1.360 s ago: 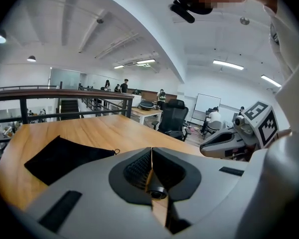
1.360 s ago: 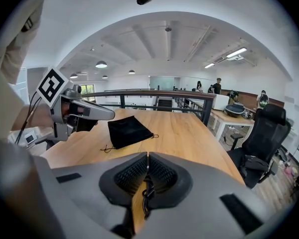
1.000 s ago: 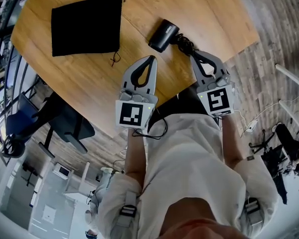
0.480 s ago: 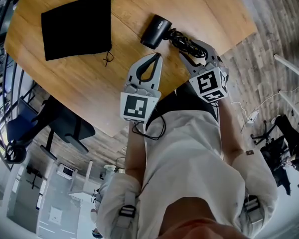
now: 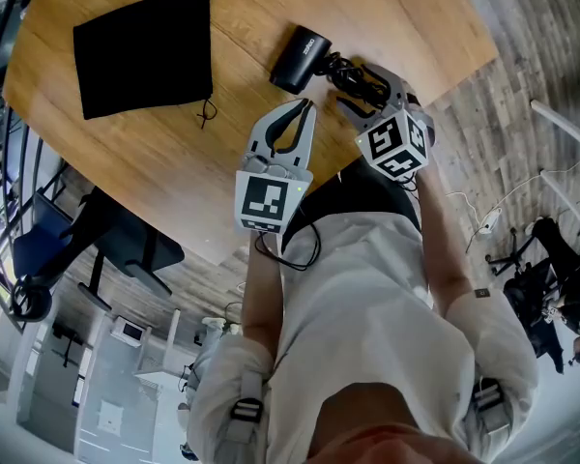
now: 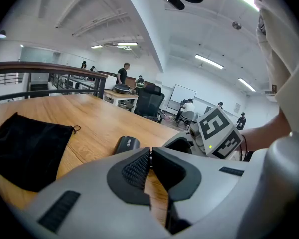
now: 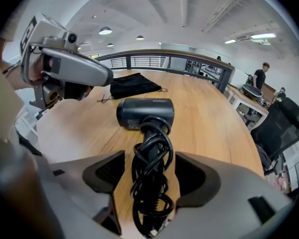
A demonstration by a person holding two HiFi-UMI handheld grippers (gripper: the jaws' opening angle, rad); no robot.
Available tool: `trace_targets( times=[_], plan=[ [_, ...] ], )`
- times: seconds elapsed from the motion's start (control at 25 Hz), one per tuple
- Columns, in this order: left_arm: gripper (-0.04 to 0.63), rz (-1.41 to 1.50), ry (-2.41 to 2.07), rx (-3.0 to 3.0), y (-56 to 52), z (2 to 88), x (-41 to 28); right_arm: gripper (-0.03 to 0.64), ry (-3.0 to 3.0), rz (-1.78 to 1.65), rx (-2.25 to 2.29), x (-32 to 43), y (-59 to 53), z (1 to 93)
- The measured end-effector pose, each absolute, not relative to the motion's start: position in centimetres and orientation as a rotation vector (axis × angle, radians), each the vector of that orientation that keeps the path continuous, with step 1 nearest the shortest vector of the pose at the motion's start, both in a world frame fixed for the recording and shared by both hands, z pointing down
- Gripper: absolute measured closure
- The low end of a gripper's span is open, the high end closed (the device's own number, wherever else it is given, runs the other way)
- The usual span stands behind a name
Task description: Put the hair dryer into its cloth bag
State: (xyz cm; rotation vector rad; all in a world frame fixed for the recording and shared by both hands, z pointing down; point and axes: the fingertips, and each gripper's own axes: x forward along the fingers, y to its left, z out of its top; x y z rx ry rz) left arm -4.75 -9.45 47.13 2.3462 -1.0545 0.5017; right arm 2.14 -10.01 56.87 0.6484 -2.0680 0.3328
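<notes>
Cord (image 7: 150, 195) hiding dryer (image 7: 144, 113) handle — right claw (image 7: 149, 164) astride, agape

Jaws together on left hand-held gripper (image 6: 151, 152)

Bright, even indoor light falls from ceiling strip lamps (image 6: 209, 61) and round ceiling lights (image 7: 105, 31). The wooden surface (image 5: 174, 153) carries a mild sheen and only faint, soft shadows. The cloth bag (image 5: 143, 54) reads as flat black. All views bulge at the edges, with dark corners in both gripper views. The near left tongs (image 6: 150, 158) look slightly soft, out of focus
</notes>
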Motion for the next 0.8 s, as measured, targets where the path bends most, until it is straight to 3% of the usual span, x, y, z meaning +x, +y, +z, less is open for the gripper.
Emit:
trace_targets(
  times=[0.8],
  plan=[
    [0.574,0.505,-1.125,2.303,-10.6,48.0,-7.4,0.354,-2.056,0.369,0.638,0.6,-11.6,58.2]
  ],
)
